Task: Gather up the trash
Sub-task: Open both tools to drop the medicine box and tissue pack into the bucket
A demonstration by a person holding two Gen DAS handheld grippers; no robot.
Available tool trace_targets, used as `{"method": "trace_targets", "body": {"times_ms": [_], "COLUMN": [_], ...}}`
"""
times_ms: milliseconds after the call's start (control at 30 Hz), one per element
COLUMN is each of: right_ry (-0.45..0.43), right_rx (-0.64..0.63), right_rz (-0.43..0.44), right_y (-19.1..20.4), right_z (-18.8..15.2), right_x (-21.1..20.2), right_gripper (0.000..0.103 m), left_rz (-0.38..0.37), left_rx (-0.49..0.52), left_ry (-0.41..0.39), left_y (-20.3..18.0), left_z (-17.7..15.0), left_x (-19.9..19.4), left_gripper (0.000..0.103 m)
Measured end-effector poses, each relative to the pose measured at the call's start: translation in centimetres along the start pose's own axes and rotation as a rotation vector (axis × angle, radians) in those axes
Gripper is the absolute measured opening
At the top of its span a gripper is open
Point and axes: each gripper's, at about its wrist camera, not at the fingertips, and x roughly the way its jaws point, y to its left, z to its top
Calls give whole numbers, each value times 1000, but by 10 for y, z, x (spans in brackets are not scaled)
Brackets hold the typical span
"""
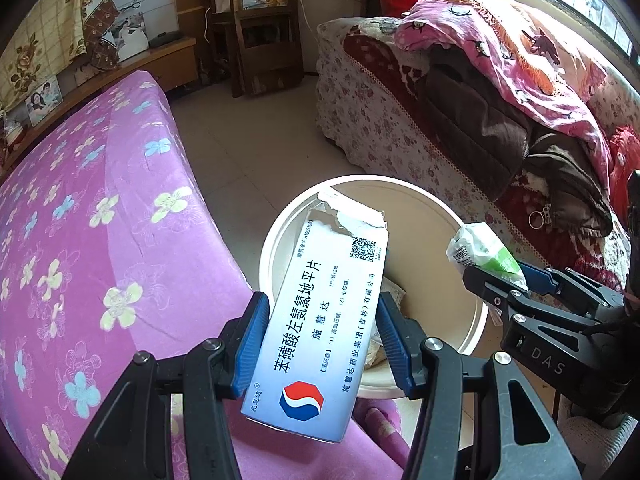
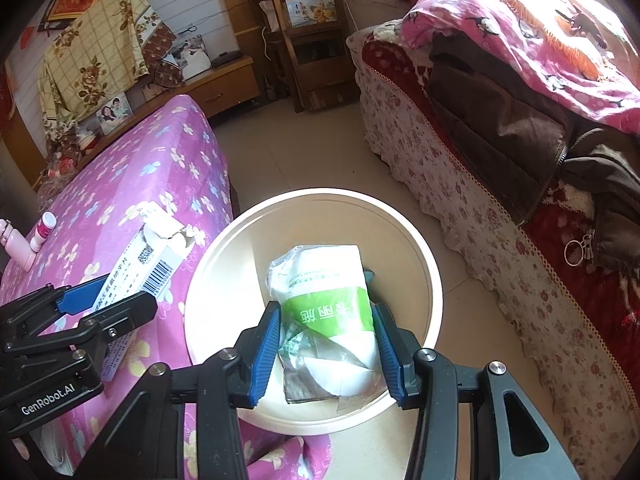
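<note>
My left gripper (image 1: 320, 336) is shut on a white medicine box (image 1: 320, 312) with a torn top, held over the left rim of a round white bin (image 1: 276, 236) on the floor. My right gripper (image 2: 326, 344) is shut on a crumpled green-and-white plastic wrapper (image 2: 326, 308), held above the bin (image 2: 224, 252). In the right wrist view the left gripper (image 2: 100, 300) and its box (image 2: 152, 252) show at the left. In the left wrist view the right gripper (image 1: 504, 276) and wrapper (image 1: 480, 248) show at the right.
A table under a purple flowered cloth (image 1: 80, 220) stands left of the bin, with a small pink-capped bottle (image 2: 42, 232) and a pink item (image 2: 18, 248) on it. A sofa with blankets and a brown jacket (image 2: 500, 120) is on the right. Wooden chairs (image 2: 312, 40) stand at the back.
</note>
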Motion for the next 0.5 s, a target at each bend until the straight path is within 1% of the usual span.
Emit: {"method": "trace_targets", "body": {"times_ms": [233,267,300,400,500], "right_ry": [14,14,13,16,26], "right_rx": [18,26,35,77,105], "right_rz": [-2,5,11,27,39], "right_y": [-5,-6,-7,-13,-18], "right_z": [1,2,2,4,3], "right_x": [9,10,11,13,15], "right_gripper": [50,52,58,66,67], "left_rz": [-20,-25,-28,-30,-39], "left_rx": [-10,-13,-15,-18,-15], "left_ry": [18,19,18,25,41], "left_y": [-1,-1,-1,0,0], "left_z": [3,3,3,2,1], "left_x": [9,10,11,13,16], "left_gripper": [57,57,57,57,59]}}
